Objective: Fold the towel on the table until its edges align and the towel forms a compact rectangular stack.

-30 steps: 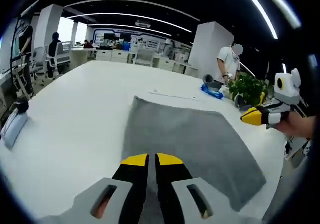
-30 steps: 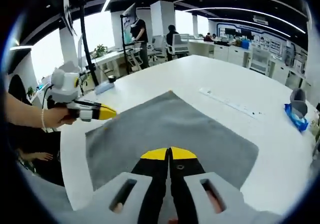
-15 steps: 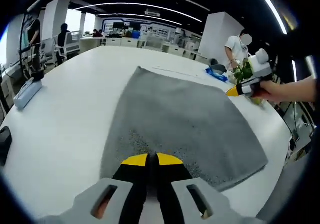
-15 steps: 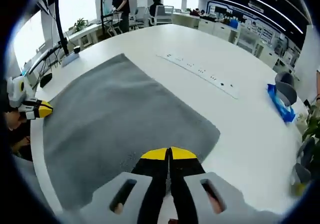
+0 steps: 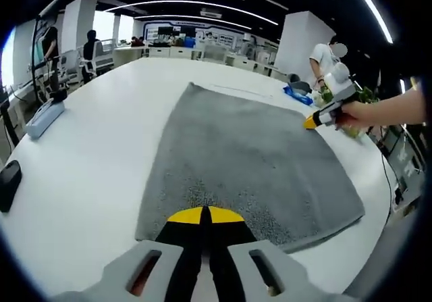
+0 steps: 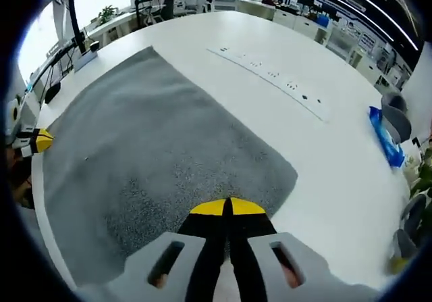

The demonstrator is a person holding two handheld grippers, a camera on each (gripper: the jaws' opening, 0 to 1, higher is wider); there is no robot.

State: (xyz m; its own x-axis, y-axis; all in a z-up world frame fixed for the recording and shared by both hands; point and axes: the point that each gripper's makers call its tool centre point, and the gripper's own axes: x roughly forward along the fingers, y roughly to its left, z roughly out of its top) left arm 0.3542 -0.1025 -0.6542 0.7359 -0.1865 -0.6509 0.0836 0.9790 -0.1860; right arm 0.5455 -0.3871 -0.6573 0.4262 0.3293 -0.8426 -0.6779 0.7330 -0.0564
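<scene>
White counter fills a big office room. On it the gray towel lies flat and spread out. Left tool and right tool are both closed, tips over the towel's edge.

The towel's near edge lies hidden beneath the right hand-held gripper; distant desks blur together.

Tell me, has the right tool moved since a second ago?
Yes. The right tool went from beyond the towel's near corner to over its far side edge.
</scene>
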